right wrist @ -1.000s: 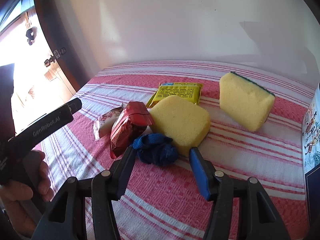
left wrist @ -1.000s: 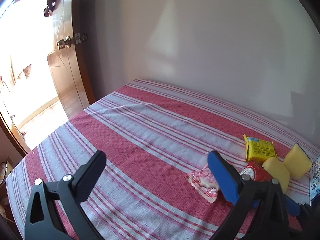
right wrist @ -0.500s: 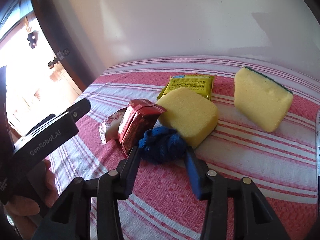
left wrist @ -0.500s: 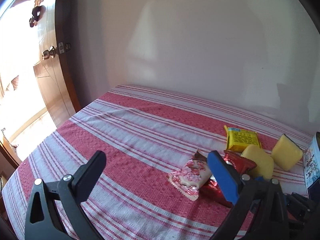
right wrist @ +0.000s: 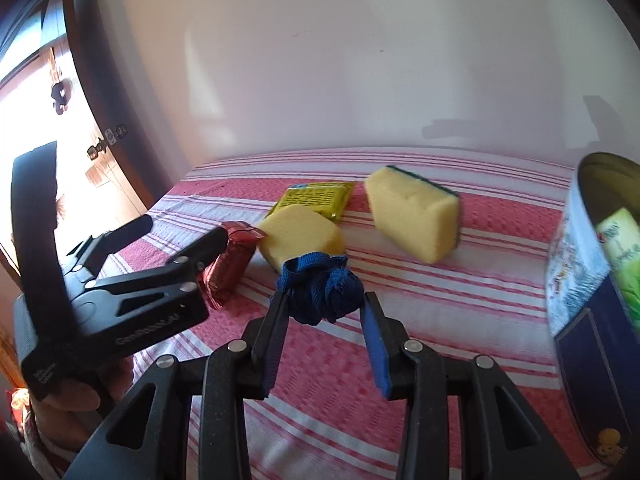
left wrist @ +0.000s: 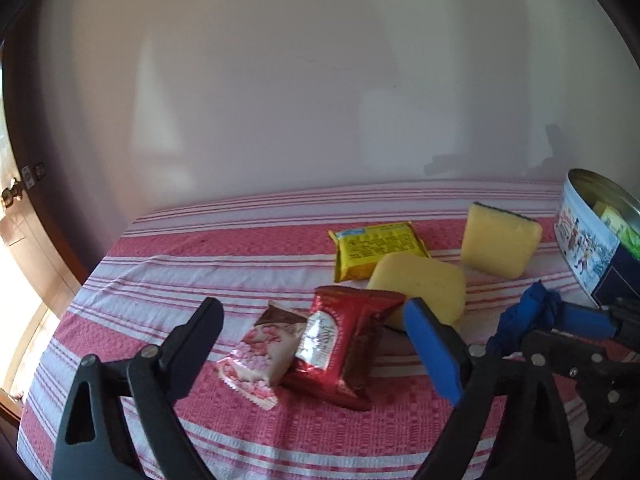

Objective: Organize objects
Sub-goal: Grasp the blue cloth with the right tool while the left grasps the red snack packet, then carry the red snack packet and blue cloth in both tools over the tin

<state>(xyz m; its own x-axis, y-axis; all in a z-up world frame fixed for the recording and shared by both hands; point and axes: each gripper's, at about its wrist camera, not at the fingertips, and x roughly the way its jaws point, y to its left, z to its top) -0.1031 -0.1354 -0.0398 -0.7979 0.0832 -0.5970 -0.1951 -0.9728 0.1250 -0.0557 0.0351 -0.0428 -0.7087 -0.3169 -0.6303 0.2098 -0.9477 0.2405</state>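
Red-and-white striped cloth (left wrist: 168, 276) covers the whole surface, with a plain pale wall behind it and a wooden door off at 9 o'clock.

So we've got the blue scrunched-up fabric thing (right wrist: 322, 290) (looks like a woven strap or scrunchie, honestly can't tell which) pinched in our right gripper (right wrist: 324, 312). It's clamped from both sides and seems to be lifted clear of the cloth, bunched into a loose ball with a loop sticking up at 11 o'clock. Soft stuff like that squashes, so the jaws sit close in on it. From the left wrist view it hangs at 3 o'clock, just in front of the tin.

That cookie tin (right wrist: 576, 264) sits at 3 o'clock, open, with a green packet (right wrist: 620, 240) already inside. Our guess is that's where everything's headed, so the blue thing is probably going in next.

Our left gripper (left wrist: 312, 332) is spread wide with nothing in it, hovering low over the two snack packs: the red foil one (left wrist: 340, 344) lying partly over the pink one (left wrist: 256, 360). Looks lined up to grab one of them.

Behind those, toward 12 o'clock, the rounded yellow sponge (left wrist: 420, 284) overlaps the corner of the yellow packet (left wrist: 376, 248), and the yellow sponge with the green scrub side (right wrist: 416, 216) sits apart on its own, tilted.
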